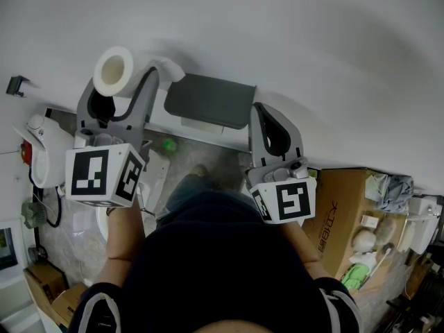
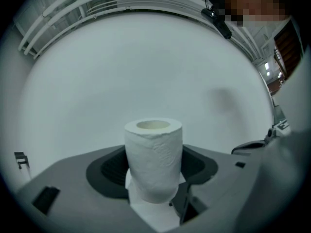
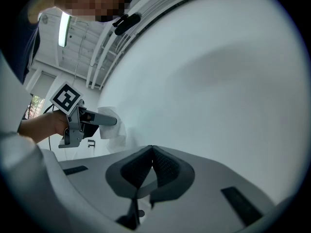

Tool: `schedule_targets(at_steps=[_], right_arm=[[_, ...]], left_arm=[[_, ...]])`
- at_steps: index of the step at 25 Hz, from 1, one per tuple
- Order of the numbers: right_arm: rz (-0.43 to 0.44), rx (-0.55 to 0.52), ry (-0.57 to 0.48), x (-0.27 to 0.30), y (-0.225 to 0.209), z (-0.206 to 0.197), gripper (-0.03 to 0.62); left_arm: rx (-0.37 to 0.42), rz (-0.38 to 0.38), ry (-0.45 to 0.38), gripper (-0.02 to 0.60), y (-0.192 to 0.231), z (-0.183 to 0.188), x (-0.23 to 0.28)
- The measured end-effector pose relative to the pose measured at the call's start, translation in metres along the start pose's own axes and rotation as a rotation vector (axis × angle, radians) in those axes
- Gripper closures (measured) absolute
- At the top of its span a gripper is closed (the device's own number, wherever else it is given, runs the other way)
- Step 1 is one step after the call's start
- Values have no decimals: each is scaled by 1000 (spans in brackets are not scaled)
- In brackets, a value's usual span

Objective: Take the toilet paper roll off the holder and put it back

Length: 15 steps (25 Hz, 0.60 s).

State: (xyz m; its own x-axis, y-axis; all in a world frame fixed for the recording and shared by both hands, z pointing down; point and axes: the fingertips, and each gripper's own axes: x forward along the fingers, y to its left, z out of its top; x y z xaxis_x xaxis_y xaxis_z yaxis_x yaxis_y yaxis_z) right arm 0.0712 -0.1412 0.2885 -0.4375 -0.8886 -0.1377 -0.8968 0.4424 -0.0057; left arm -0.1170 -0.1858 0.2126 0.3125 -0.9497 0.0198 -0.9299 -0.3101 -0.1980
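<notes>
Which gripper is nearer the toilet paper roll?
Left. The left gripper grips the toilet paper roll between its jaws; the right gripper, shut and empty, hangs to its right.

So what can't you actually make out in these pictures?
- Head view: the holder, whose grey lid covers any bar beneath.
- Left gripper view: the toilet paper roll's bottom end, sunk between the left hand-held gripper's jaws.
- Right gripper view: the roll's outline, small, pale against the white wall.

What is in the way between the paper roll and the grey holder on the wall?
Nothing visible. The roll, clamped in the left gripper, hangs just left of the holder; only bare wall and the roll's own loose end lie between. The right gripper, shut and empty, sits at the holder's right end.
</notes>
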Motion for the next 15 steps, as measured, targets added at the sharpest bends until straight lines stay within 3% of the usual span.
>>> schedule_targets(at_steps=[15], right_arm=[[-15,3,-8,-3,-9,3,579]], left_arm=[[12,-82,-4,278,-36,-1,15]])
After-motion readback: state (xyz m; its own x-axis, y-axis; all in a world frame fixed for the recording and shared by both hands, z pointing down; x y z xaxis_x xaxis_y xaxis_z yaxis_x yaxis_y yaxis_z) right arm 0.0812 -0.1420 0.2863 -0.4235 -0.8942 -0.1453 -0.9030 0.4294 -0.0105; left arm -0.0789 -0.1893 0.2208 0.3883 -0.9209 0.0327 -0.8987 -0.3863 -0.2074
